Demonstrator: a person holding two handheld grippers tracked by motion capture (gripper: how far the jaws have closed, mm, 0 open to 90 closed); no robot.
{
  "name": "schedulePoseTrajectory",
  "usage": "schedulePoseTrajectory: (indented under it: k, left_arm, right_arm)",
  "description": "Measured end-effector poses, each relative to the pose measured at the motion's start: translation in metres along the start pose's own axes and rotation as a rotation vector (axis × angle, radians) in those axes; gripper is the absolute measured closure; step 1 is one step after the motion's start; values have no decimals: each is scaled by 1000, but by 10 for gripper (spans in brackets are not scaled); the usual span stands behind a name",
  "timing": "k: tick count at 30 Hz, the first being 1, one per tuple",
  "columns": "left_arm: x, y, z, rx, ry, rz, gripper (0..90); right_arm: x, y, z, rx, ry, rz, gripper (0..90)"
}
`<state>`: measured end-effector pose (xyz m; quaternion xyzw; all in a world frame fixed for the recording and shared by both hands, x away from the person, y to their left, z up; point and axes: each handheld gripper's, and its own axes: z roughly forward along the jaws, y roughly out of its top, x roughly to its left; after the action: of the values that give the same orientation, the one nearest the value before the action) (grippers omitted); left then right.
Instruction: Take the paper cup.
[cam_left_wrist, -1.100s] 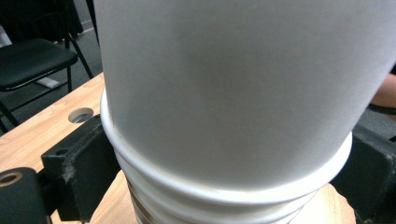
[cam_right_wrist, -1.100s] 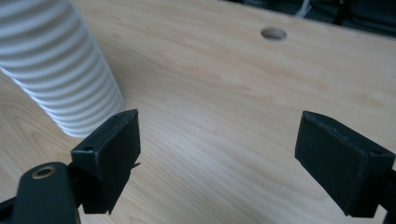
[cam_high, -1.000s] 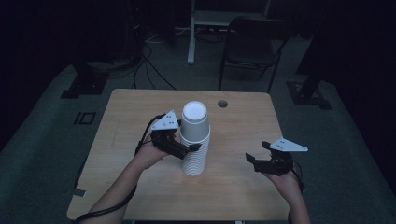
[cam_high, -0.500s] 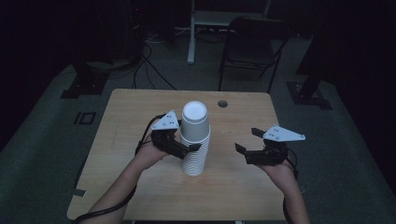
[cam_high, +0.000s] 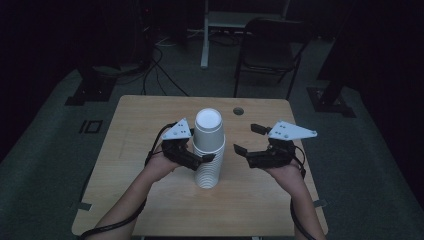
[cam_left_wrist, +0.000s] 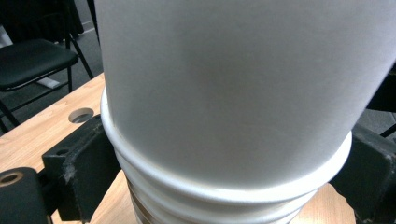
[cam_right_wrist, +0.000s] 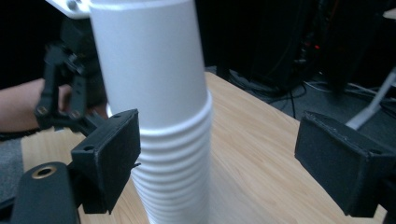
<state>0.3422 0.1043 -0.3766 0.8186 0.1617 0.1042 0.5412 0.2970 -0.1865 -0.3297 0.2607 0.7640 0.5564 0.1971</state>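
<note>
A tall stack of upturned white paper cups (cam_high: 207, 150) stands at the middle of the wooden table (cam_high: 140, 130). My left gripper (cam_high: 199, 156) is shut on the stack about halfway up, coming from its left. In the left gripper view the cup stack (cam_left_wrist: 224, 93) sits between both black jaws, which press its ribbed rims. My right gripper (cam_high: 246, 138) hovers open just right of the stack, jaws spread wide and touching nothing. In the right gripper view the cup stack (cam_right_wrist: 159, 93) rises beside the left jaw, and the left gripper (cam_right_wrist: 70, 93) shows behind it.
A round cable hole (cam_high: 238, 110) lies in the table behind the stack. A black chair (cam_high: 270, 40) and a white desk leg (cam_high: 205, 35) stand beyond the far edge, with cables on the dark floor.
My right gripper has moved left and forward, from near the table's right edge to close beside the stack. The left gripper and the stack have stayed still.
</note>
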Motion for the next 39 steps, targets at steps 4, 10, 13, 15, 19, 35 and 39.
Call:
schedulePoseTrajectory:
  k: [4, 10, 13, 15, 19, 35, 39]
  left_arm:
    - [0, 0, 0, 2, 1, -1, 59]
    - [0, 0, 0, 2, 1, -1, 59]
    - [0, 0, 0, 0, 1, -2, 59]
    - [-1, 0, 0, 0, 2, -3, 60]
    - [-1, 0, 0, -1, 3, -3, 60]
    - [-1, -1, 0, -2, -1, -1, 60]
    - [-1, -1, 0, -2, -1, -3, 60]
  right_arm:
    - [6, 10, 9, -5, 34, -13, 138]
    - [14, 25, 20, -23, 66, -35, 139]
    - [19, 32, 26, -26, 76, -45, 144]
    - [21, 36, 30, -27, 84, -53, 144]
    - [25, 41, 40, -18, 100, -64, 144]
    - [29, 41, 65, -15, 114, -56, 166]
    - [31, 43, 67, -17, 103, -55, 177]
